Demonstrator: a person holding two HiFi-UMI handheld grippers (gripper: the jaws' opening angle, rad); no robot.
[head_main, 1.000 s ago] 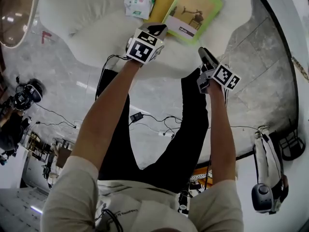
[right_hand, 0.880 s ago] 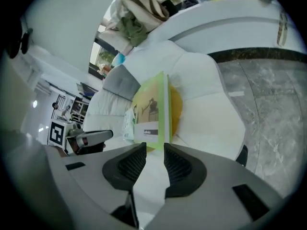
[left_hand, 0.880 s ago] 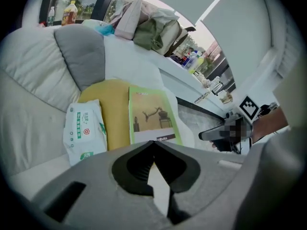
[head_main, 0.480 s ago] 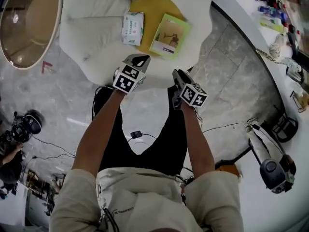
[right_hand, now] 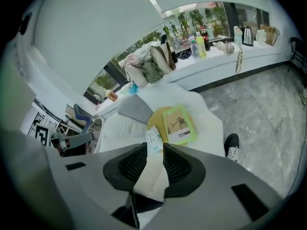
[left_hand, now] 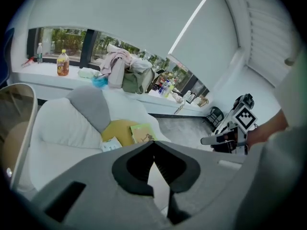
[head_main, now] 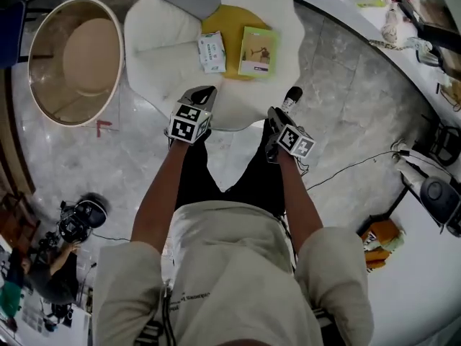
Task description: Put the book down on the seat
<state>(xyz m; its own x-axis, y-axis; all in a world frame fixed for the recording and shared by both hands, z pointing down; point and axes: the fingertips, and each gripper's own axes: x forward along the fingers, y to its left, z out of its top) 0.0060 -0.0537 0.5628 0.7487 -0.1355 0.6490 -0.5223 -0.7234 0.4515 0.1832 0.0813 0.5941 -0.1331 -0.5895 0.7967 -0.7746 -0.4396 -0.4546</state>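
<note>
Book (head_main: 258, 50) lies seemingly flat on seat (head_main: 166, 31); placing looks done. Left gripper (head_main: 204, 92) clenched, empty. Right gripper (head_main: 274, 115) released, empty, jaws having just narrowed. Next: simply withdraw.

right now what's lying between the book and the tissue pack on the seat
A strip of yellow cushion, nothing else. The book and the tissue pack lie side by side, not touching. The head view shows it plainly.
</note>
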